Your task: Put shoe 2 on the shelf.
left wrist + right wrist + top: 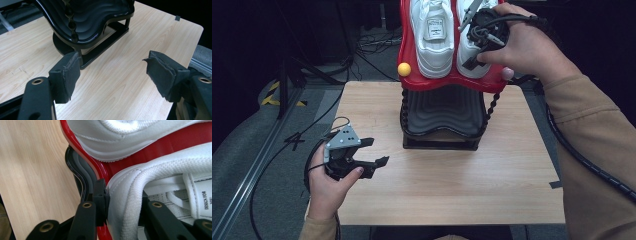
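Two white sneakers lie on the red upper tray (452, 82) of a two-tier rack, toes toward me. My right gripper (473, 40) is at the right sneaker (468, 59). In the right gripper view the right gripper (125, 202) straddles that sneaker's padded collar (130, 195). One pad (101, 200) lies against the collar's outer side, while the other jaw reaches inside the shoe, its pad hidden. The left sneaker (432, 40) lies beside it. My left gripper (379, 151) hovers over the table's left side, open and empty, also seen as the left gripper (115, 75).
The black ribbed lower tray (442, 107) sits under the red one at the far middle of the wooden table (492, 170). A yellow ball (404, 69) and a pink ball (508, 73) cap the rack's posts. Cables and a rail (252, 170) run along the floor at left.
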The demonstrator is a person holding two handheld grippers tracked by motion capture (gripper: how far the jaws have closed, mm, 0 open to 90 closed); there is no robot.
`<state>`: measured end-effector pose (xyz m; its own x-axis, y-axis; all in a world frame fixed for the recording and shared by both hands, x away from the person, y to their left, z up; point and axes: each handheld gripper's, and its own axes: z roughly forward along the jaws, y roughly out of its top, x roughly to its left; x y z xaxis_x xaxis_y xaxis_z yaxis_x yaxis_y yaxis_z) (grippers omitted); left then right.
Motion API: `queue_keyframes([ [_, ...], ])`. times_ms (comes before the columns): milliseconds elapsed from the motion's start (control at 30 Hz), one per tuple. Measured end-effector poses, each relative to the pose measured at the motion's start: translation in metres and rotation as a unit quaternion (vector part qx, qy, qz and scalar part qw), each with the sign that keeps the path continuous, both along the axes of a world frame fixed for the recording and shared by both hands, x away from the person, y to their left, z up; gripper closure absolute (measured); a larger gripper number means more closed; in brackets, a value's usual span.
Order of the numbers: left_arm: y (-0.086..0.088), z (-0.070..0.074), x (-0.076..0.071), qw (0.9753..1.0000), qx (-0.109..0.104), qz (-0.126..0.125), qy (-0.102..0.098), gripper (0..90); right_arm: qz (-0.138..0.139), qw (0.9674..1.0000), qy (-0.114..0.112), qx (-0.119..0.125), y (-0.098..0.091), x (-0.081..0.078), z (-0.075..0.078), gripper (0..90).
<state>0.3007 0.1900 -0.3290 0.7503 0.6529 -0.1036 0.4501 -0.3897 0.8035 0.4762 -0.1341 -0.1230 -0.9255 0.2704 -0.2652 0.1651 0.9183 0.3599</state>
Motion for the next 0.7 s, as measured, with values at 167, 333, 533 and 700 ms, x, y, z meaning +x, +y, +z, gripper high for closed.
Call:
queue_keyframes([
  [167,0.0,0.0,0.0,1.0,0.002,-0.001,-0.001,27.5,-0.006,0.9997,-0.006,0.021,-0.002,-0.001,0.003,60.1],
  [333,0.0,0.0,0.0,1.0,0.004,-0.002,0.0,27.4,-0.018,0.9984,-0.006,0.053,-0.01,-0.005,0.012,53.4],
  [533,-0.002,0.0,0.001,1.0,0.006,-0.005,0.001,27.1,-0.018,0.9917,-0.007,0.127,-0.025,-0.012,0.027,49.3],
  [700,-0.004,-0.001,0.003,1.0,0.007,-0.007,0.002,27.1,-0.013,0.9887,-0.015,0.148,-0.036,-0.02,0.036,46.8],
])
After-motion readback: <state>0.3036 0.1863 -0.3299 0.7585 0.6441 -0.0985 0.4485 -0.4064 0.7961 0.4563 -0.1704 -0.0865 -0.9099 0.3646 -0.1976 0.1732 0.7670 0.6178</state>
